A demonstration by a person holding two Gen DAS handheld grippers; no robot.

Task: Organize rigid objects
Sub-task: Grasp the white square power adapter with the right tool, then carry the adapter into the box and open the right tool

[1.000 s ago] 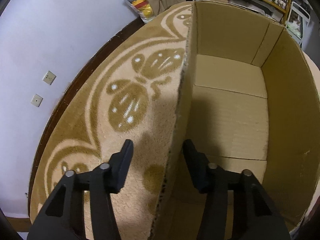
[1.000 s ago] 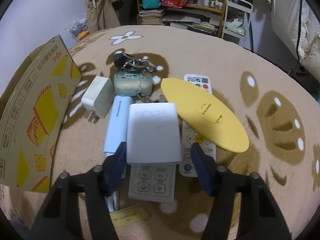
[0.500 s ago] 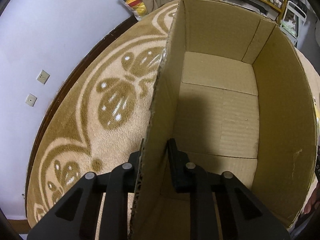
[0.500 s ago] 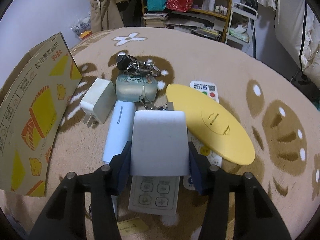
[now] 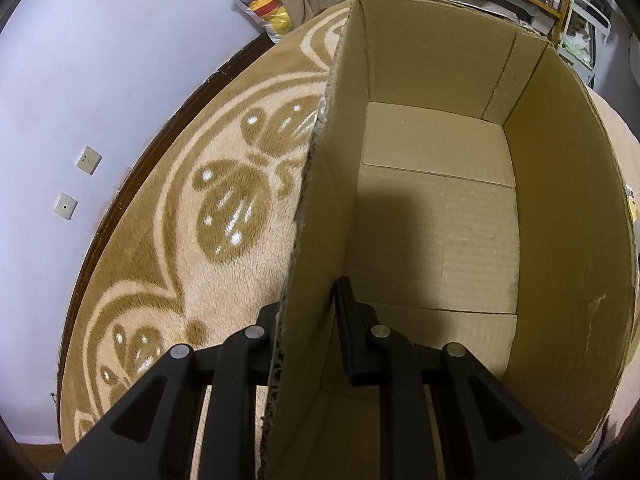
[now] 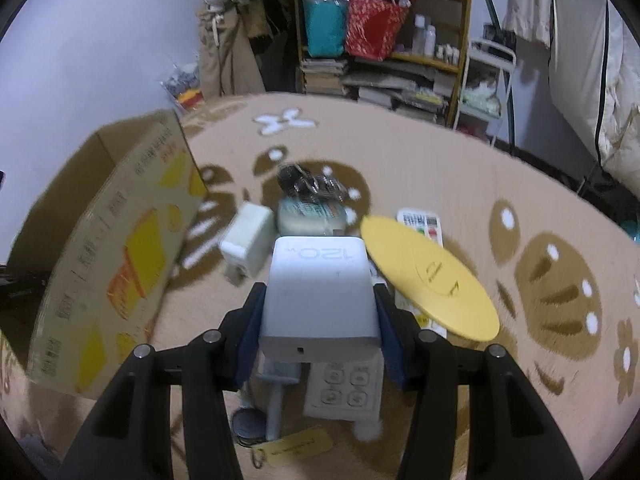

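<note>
Our count of the things on the carpet

We count one cardboard box (image 5: 460, 208), two white chargers (image 6: 320, 292) (one marked 120W, one smaller (image 6: 246, 246)), two remote controls (image 6: 346, 386), one yellow disc (image 6: 430, 276), one pale blue stick (image 6: 276, 400), one greenish case (image 6: 312, 214) and one bunch of keys (image 6: 310, 180).

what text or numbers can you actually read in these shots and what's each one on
"120w", seen upside down: on the white charger block clamped in the right gripper.
Red and dark print on the cardboard box side: blurred, unreadable.
Labels on the white remote behind the yellow disc: too small.
Embossed mark on the yellow disc: unreadable.
Yellow tag print: too small.
Left wrist view: no text; the left gripper pinches the box wall.
</note>
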